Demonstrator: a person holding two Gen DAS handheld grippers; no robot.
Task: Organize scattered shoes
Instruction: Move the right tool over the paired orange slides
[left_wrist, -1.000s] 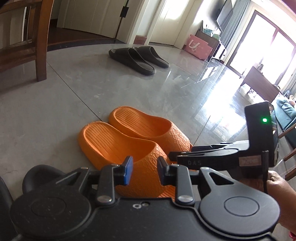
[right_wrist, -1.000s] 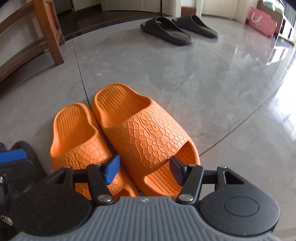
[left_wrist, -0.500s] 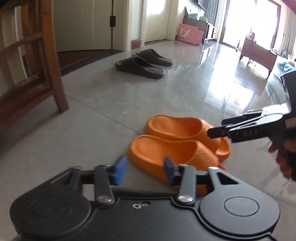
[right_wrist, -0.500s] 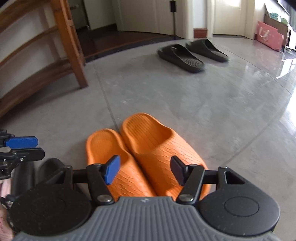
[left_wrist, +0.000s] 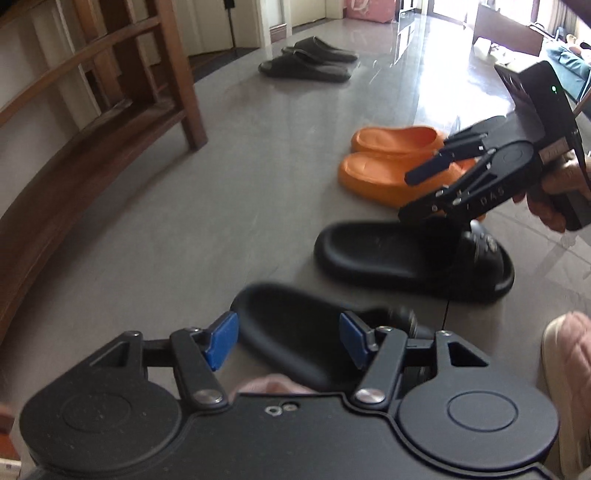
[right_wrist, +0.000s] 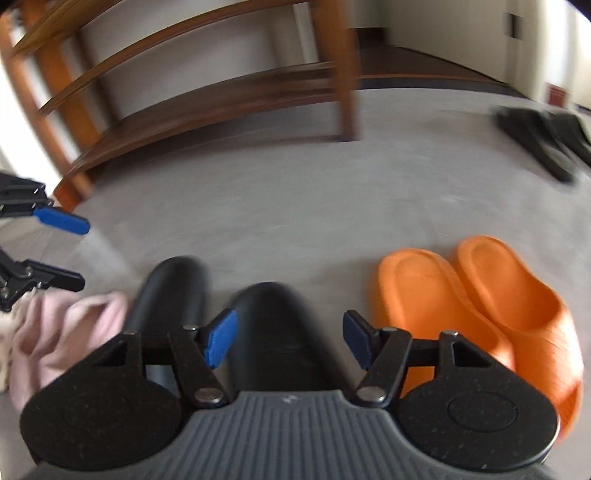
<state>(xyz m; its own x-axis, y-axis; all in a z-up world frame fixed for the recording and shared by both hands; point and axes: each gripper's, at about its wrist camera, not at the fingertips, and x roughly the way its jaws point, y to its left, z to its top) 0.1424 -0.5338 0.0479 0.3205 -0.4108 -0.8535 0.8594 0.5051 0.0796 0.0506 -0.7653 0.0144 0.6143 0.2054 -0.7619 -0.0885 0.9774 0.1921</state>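
Two black slides lie on the grey floor, a little apart. My left gripper (left_wrist: 287, 341) hovers open over the nearer black slide (left_wrist: 295, 332). My right gripper (right_wrist: 289, 339) hovers open above the other black slide (right_wrist: 280, 325), and it shows from the side as the right gripper (left_wrist: 412, 195) over that slide (left_wrist: 406, 258). The left gripper (right_wrist: 74, 253) appears at the left edge, beside its black slide (right_wrist: 170, 295). An orange pair (left_wrist: 391, 162) sits side by side beyond them, seen to the right as the orange pair (right_wrist: 480, 302). Nothing is held.
A dark grey pair of slippers (left_wrist: 306, 62) lies far off near a doorway. A wooden shelf rack (right_wrist: 207, 92) stands along the wall. A person's pink fuzzy slippers (right_wrist: 62, 332) are close to the black slides. Open floor lies between rack and shoes.
Both grippers have swung away from the orange pair to over the black slides. The left jaws have spread wider. The orange pair stays put, side by side.
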